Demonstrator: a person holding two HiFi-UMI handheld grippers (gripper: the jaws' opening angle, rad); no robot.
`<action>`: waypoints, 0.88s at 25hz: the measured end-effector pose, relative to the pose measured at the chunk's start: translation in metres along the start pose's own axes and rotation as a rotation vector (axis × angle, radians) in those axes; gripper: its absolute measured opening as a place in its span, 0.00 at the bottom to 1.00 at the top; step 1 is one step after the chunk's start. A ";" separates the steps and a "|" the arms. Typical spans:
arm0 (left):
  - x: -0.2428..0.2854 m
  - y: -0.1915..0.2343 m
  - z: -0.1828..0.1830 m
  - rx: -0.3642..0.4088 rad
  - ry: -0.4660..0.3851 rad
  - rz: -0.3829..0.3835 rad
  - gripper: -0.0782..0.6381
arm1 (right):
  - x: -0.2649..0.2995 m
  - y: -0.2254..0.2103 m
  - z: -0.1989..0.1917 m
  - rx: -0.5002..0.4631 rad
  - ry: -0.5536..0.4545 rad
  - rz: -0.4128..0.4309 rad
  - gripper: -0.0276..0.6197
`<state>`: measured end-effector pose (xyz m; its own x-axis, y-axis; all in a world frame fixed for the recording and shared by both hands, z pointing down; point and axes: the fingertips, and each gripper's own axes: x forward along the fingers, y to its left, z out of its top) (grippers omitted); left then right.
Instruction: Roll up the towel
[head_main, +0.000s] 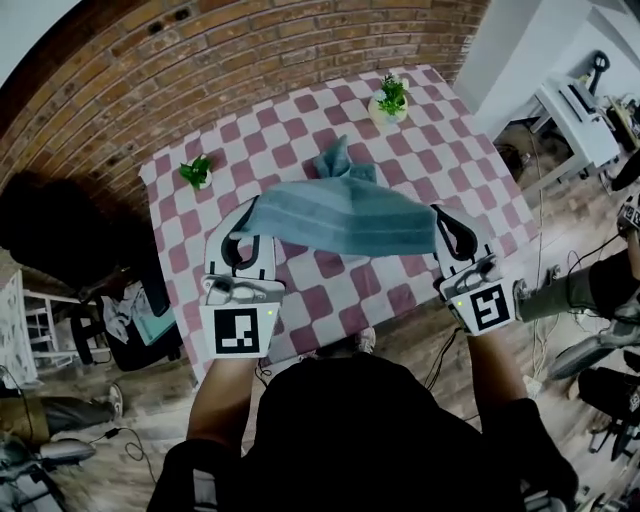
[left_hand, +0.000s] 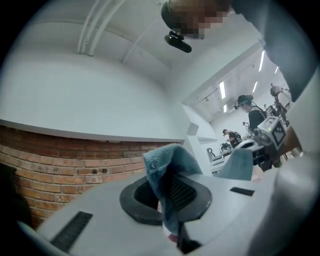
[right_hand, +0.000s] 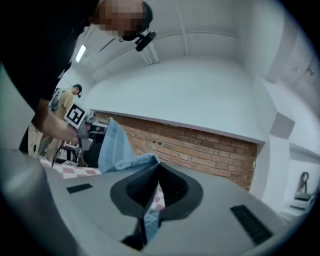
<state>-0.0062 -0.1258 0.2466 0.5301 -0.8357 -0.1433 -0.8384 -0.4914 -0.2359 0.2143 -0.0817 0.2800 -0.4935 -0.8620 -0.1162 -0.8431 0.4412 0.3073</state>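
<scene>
The left gripper (head_main: 243, 232) and right gripper (head_main: 452, 232) are clamping their jaws on the towel (head_main: 345, 215) ends, holding it above the tabletop (head_main: 330, 292); laying it flat is likely coming next.

I see lots of bare checked table (head_main: 330, 285) under the towel (head_main: 345, 215), so there is room to go down there. The towel hangs tight from my left gripper (head_main: 238, 240) to my right gripper (head_main: 455, 235) and blocks the way across. A small potted plant (head_main: 197, 172) stands near the left edge. A second potted plant (head_main: 390, 98) stands at the far end. The brick wall (head_main: 150, 80) closes the back.
</scene>
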 end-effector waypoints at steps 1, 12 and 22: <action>0.003 0.002 0.007 0.009 -0.009 -0.005 0.11 | -0.003 0.009 -0.004 -0.020 0.004 -0.016 0.05; 0.039 -0.002 0.074 0.059 -0.095 -0.033 0.11 | -0.028 0.101 -0.067 -0.339 0.183 0.039 0.16; 0.059 -0.006 0.122 0.055 -0.158 -0.011 0.11 | -0.014 0.179 -0.072 -0.882 0.015 0.088 0.60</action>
<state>0.0459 -0.1423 0.1227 0.5558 -0.7797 -0.2885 -0.8268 -0.4822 -0.2896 0.0853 -0.0083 0.4043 -0.5408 -0.8398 -0.0479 -0.3280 0.1581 0.9314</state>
